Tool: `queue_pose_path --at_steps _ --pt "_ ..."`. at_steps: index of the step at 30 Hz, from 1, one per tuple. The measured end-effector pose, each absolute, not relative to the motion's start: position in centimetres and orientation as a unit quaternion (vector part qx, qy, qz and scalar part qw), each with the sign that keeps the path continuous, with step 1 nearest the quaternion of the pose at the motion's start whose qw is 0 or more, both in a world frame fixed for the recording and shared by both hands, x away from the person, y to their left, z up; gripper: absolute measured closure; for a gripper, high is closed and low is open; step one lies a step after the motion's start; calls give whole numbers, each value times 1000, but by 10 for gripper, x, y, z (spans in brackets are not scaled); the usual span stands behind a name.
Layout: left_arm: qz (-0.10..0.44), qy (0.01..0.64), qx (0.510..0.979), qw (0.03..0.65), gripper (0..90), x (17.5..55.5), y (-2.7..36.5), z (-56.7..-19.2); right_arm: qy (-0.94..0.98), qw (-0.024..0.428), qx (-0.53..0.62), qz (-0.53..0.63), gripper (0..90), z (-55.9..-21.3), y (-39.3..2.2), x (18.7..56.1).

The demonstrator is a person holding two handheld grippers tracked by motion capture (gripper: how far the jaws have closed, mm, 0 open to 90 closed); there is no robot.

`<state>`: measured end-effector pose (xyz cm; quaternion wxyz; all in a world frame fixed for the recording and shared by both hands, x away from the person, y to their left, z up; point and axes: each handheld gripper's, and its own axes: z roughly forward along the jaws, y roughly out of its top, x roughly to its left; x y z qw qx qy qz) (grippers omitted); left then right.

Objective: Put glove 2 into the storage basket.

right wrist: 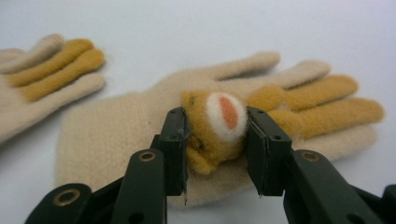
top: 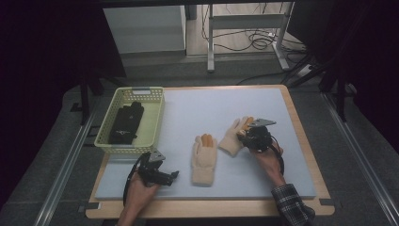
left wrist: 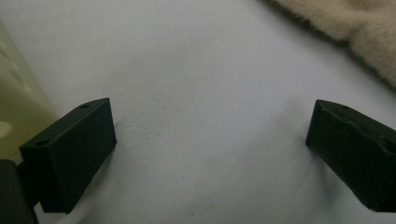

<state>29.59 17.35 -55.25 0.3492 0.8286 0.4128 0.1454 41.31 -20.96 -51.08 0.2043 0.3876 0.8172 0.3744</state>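
Two beige knit gloves with orange middle fingers lie on the pale blue mat (top: 211,106). One glove (top: 203,160) lies flat at the centre front. The other glove (top: 230,137) lies to its right and carries a fuzzy orange animal-face patch (right wrist: 219,119). My right gripper (right wrist: 217,128) is shut on that patch, its pads pressing both sides; in the high view this gripper (top: 248,135) sits over that glove's palm. My left gripper (top: 172,175) rests low at the front left, jaws wide open over bare mat (left wrist: 212,109). A glove's edge (left wrist: 359,37) lies beyond its right jaw.
A pale green plastic basket (top: 151,92) stands at the mat's left edge and holds a pair of black gloves (top: 126,123); its wall (left wrist: 18,102) is beside my left jaw. The mat lies on a wooden board (top: 301,127). Cables and a metal stand are behind the table.
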Motion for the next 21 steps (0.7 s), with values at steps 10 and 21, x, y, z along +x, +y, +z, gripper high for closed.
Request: queue_pose_path --at_steps 10,21 --pt "145 413 829 349 17 296 174 -552 816 174 358 420 610 -476 -225 384" --pt "146 413 828 350 17 296 173 -553 840 124 243 469 608 -450 -173 344"
